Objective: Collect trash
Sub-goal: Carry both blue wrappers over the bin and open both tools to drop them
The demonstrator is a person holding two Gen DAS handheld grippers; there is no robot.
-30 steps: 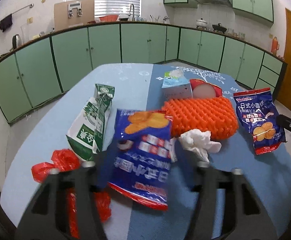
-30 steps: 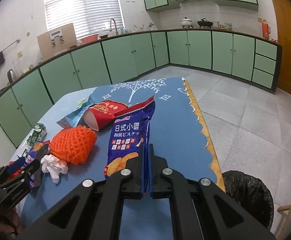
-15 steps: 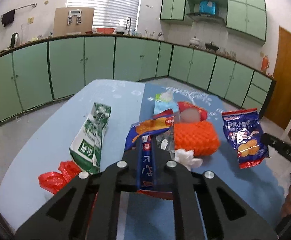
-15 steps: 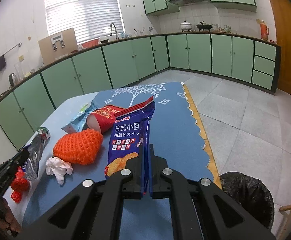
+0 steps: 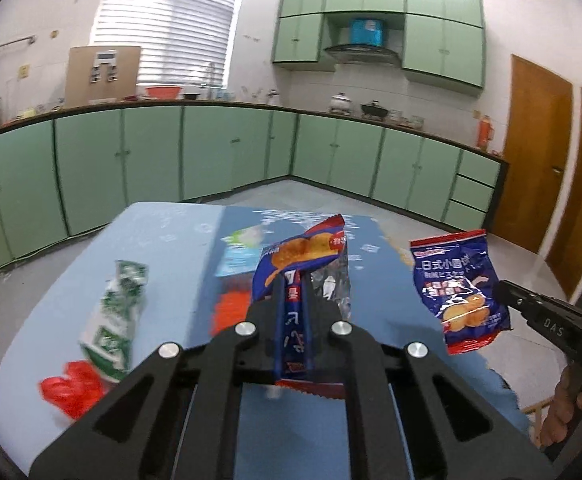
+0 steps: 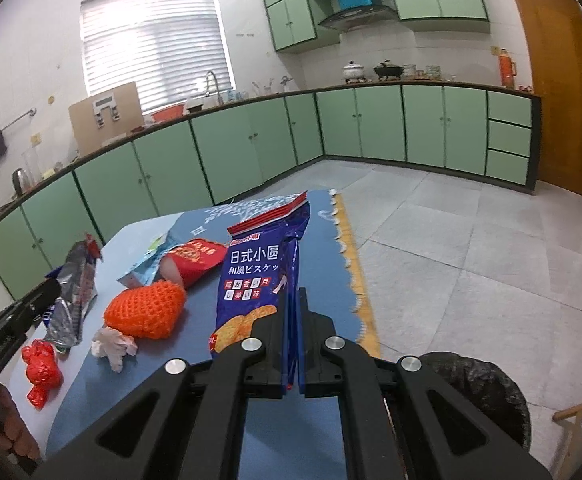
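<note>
In the left wrist view my left gripper (image 5: 293, 300) is shut on a blue chip bag (image 5: 303, 252) with a silver inside, held up off the blue tablecloth (image 5: 163, 232). My right gripper (image 6: 291, 312) is shut on the lower edge of a blue biscuit bag (image 6: 259, 272) with a red top, which stands upright above the table. The left view shows that biscuit bag (image 5: 457, 280) hanging at the right from the right gripper (image 5: 507, 292). A black-lined trash bin (image 6: 475, 380) stands on the floor past the table's right edge.
On the table lie an orange foam net (image 6: 147, 312), a crumpled white tissue (image 6: 113, 342), a red wrapper (image 6: 41, 368), a red packet (image 6: 197, 260), a light blue packet (image 6: 151, 260) and a green-white milk carton (image 5: 115, 312). The cloth's yellow fringe (image 6: 355, 272) marks the right edge.
My left gripper closed on the chip bag that lay flat and raised it off the table. The right gripper rose slightly with the biscuit bag still in it.
</note>
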